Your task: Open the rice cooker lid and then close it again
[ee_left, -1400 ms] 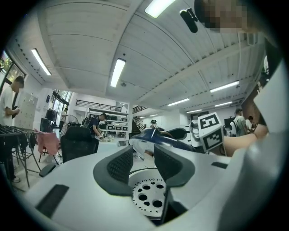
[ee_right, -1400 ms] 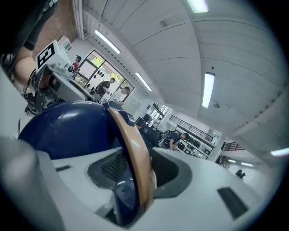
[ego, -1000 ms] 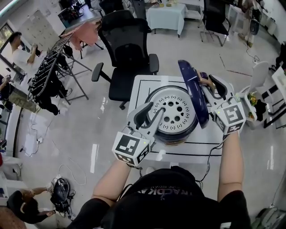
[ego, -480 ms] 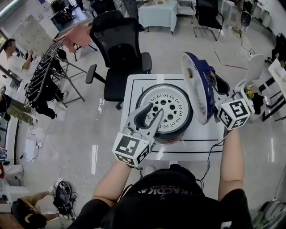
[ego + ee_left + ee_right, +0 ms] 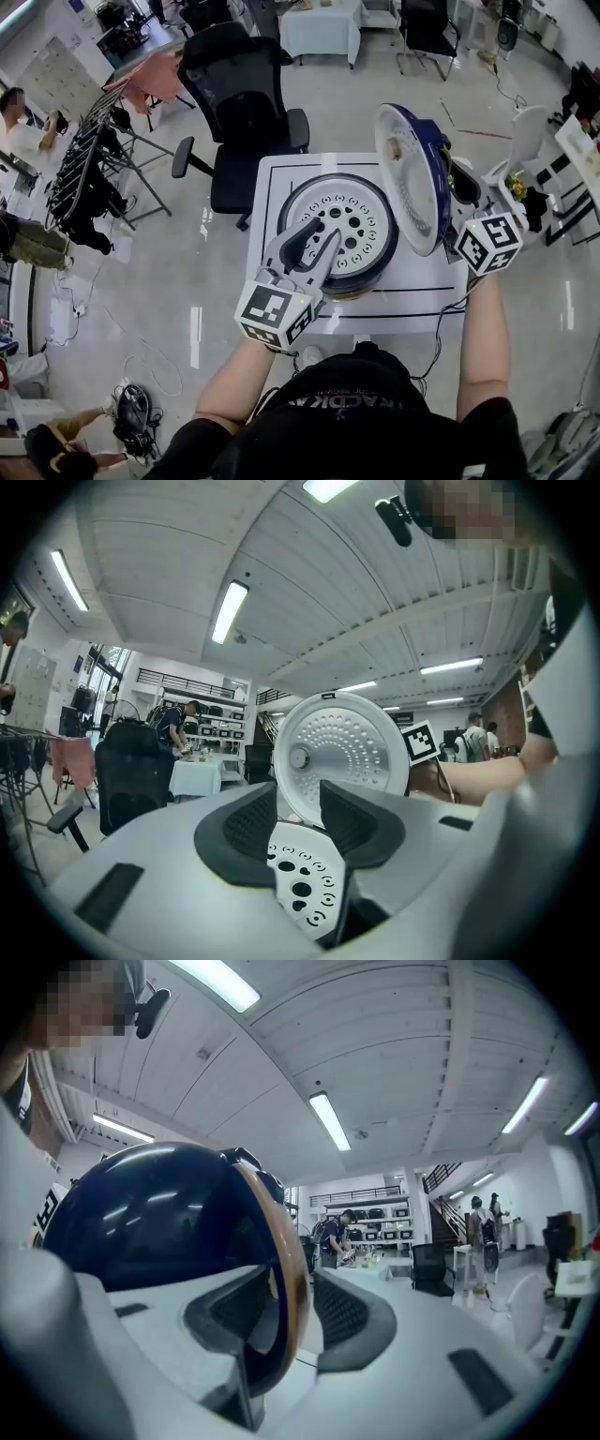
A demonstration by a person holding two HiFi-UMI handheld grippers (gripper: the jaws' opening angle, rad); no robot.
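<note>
The rice cooker is seen on a small white table just right of the centre of the head view. Its dark round body is topped by a white inner plate pierced with many holes. The lid is open and stands nearly upright at the cooker's right side. Its pale, dimpled inner face is turned toward the plate, and its dark blue shell, edged with a tan rim, is turned to the right.

The right gripper is held level at the right of the frame. The lid's rim is clasped between its jaws, one pad on the blue shell and the other on the inner side. Its marker cube is seen below the lid, and the right forearm runs down toward the lower edge.

The left gripper is held level over the cooker's near rim, pointing toward the upper right. Its jaws stand apart with nothing gripped, and only the perforated plate is seen through the gap. The left forearm is bent in from the lower left.
</note>
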